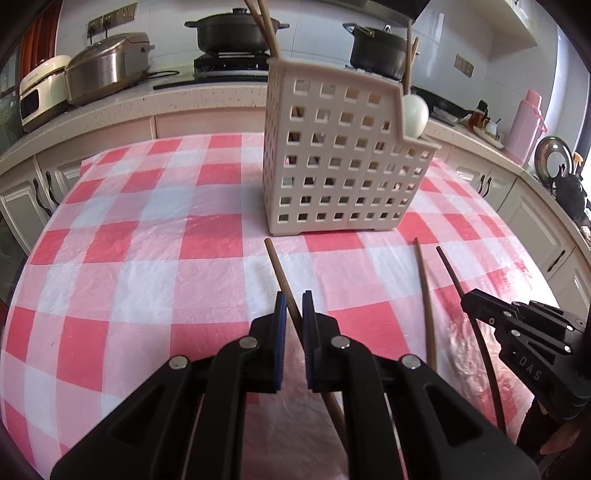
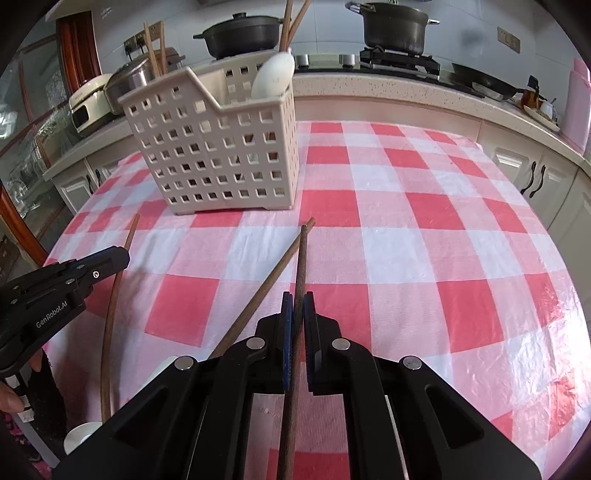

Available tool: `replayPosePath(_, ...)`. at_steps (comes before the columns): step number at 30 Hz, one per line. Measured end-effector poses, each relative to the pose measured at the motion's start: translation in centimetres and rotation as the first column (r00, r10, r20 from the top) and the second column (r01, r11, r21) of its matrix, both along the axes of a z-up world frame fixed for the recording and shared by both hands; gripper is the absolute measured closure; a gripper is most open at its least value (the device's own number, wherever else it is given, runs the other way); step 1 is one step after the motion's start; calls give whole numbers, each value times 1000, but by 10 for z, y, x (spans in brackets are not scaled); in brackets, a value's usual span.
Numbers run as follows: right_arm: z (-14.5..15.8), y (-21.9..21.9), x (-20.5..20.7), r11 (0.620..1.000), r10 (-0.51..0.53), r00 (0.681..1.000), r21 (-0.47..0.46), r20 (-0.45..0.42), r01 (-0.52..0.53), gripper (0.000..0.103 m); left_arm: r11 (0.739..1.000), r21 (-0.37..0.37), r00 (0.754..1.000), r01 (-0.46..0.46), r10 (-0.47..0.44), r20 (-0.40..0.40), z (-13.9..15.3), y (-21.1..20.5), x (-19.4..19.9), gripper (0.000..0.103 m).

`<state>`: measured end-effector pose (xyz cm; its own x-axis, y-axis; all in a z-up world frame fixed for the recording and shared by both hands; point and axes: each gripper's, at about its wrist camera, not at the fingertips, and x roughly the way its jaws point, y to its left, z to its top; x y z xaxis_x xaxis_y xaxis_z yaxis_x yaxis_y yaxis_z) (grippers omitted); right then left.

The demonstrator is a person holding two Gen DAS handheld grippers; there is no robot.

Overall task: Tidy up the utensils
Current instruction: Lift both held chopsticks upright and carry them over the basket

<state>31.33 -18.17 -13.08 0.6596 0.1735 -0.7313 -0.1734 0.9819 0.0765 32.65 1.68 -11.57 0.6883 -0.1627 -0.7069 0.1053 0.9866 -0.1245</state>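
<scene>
The left tool (image 1: 293, 306) is clenched on a brown wooden chopstick (image 1: 279, 266) that slants up toward the frame's centre, its tip just short of the beige perforated utensil caddy (image 1: 332, 173). The right tool (image 2: 298, 306) is clenched on a darker chopstick (image 2: 301, 254) pointing straight up the frame. A third chopstick (image 2: 266, 284) lies on the pink-and-white checked table (image 2: 424, 240), crossing just beside the dark one's tip. The caddy stands at upper centre, holding a white spoon (image 2: 273, 75) and more upright chopsticks (image 2: 291, 22). In the left wrist view the right tool shows at the lower right edge.
</scene>
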Motion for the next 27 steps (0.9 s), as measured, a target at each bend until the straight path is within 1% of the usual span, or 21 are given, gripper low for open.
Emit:
replayPosePath(7,26,-5,-20,1000,-2,998,24,66,0,97,1000,-19,997,9,-8,77,28,-4,-30,96)
replayPosePath(15,55,-8,-47,998,7,989,57,148,-16,97,999,-24,984,24,-19,174,66,-9,-67,96)
replayPosePath(23,82,-6,-72,996,23,976,75,216,-40,97,999,-29,959,40,-30,282,105,-15,-106,97)
replayPosePath(27,93,-5,-83,996,28,968,77,250,-49,97,999,-19,945,45,-37,324,118,-17,-121,97)
